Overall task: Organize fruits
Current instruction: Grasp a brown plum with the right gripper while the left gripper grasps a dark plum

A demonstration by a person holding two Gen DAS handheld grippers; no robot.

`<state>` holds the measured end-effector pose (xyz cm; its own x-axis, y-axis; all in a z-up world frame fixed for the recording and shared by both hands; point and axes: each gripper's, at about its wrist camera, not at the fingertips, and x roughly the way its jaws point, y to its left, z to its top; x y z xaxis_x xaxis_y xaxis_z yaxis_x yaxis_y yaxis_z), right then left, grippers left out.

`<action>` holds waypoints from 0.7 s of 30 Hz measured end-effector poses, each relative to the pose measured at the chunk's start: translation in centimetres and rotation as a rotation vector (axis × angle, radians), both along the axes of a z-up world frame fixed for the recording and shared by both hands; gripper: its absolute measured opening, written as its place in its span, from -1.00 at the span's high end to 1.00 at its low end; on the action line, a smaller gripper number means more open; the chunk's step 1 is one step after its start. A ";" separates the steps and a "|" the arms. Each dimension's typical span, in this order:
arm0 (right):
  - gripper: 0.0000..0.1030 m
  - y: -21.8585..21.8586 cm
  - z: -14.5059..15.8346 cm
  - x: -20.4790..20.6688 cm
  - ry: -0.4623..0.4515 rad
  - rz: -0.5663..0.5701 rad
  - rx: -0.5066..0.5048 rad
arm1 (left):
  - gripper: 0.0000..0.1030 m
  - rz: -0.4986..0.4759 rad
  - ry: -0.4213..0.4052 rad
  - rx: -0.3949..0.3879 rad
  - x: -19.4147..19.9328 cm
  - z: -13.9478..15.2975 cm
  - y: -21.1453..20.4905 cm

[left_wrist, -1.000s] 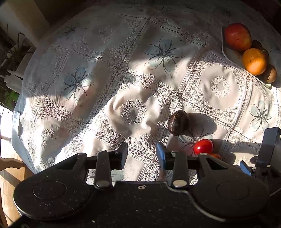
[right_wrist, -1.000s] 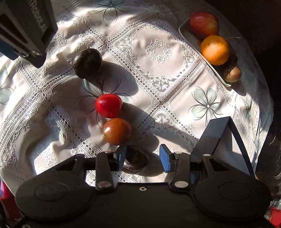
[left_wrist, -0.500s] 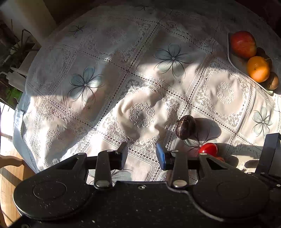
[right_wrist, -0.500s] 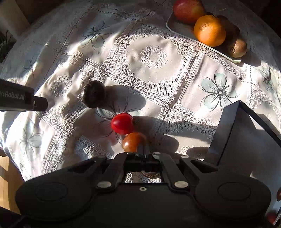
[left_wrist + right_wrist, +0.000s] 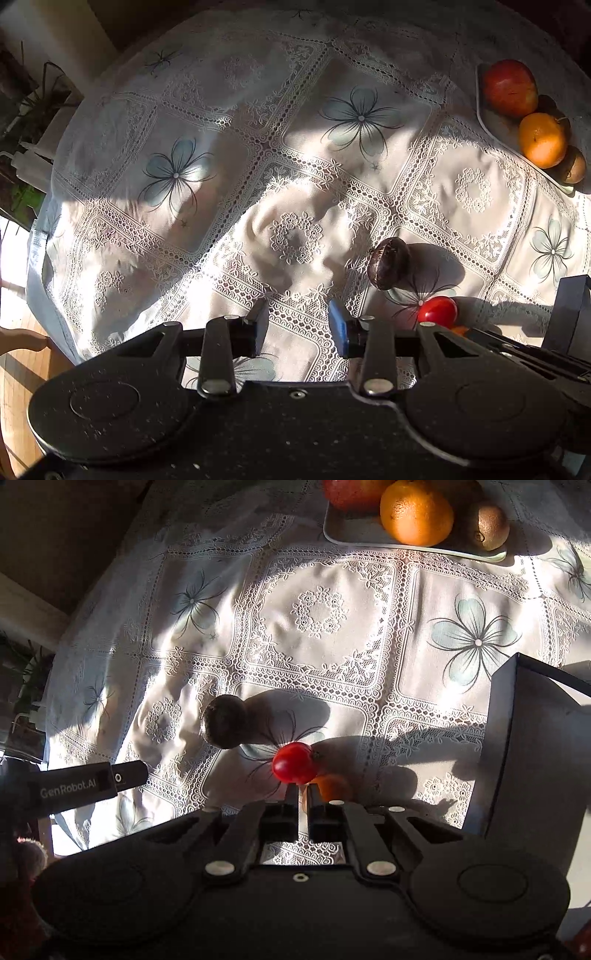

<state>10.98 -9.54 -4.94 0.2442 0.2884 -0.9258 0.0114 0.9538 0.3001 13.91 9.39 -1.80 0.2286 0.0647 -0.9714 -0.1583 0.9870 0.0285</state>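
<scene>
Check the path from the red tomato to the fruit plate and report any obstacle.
Nothing visible blocks it. Only bare lace tablecloth lies between the red tomato and the plate. The dark round fruit sits off to the left of that line, and the orange tomato sits on the near side.

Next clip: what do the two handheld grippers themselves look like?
Both are matte black speckled plastic with rounded bodies, silver rivets and linkage arms. The left gripper has blue pads on its jaws. Seen from the right wrist view, its side reads "GenRobot.AI" in pale lettering. The right gripper looks all black.
</scene>
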 end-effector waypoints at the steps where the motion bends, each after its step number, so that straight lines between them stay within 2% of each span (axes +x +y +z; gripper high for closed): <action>1: 0.34 0.2 0.0 0.1 -0.014 0.005 -0.025 | 0.10 0.000 0.001 0.000 0.0 0.0 0.0; 4: 0.27 0.7 -0.4 0.3 -0.015 0.005 -0.084 | 0.10 -0.002 0.003 0.000 0.0 -0.1 0.2; 10: 0.21 1.9 -2.7 0.7 0.038 0.049 -0.107 | 0.09 0.001 0.004 -0.002 0.1 -0.2 0.7; 14: 0.09 3.2 -3.9 0.5 0.022 0.090 -0.178 | 0.09 -0.024 -0.004 -0.014 0.4 -0.3 0.7; 16: 0.09 3.6 -4.0 0.3 0.012 0.111 -0.198 | 0.09 -0.058 -0.019 -0.010 0.6 -0.3 0.1; 18: 0.26 4.0 -4.1 0.0 0.003 0.134 -0.233 | 0.09 -0.083 -0.035 0.002 0.6 -0.4 -0.6; 21: 0.26 3.4 -3.7 -0.3 0.007 0.104 -0.192 | 0.09 -0.120 -0.048 0.004 1.0 -1.0 -1.7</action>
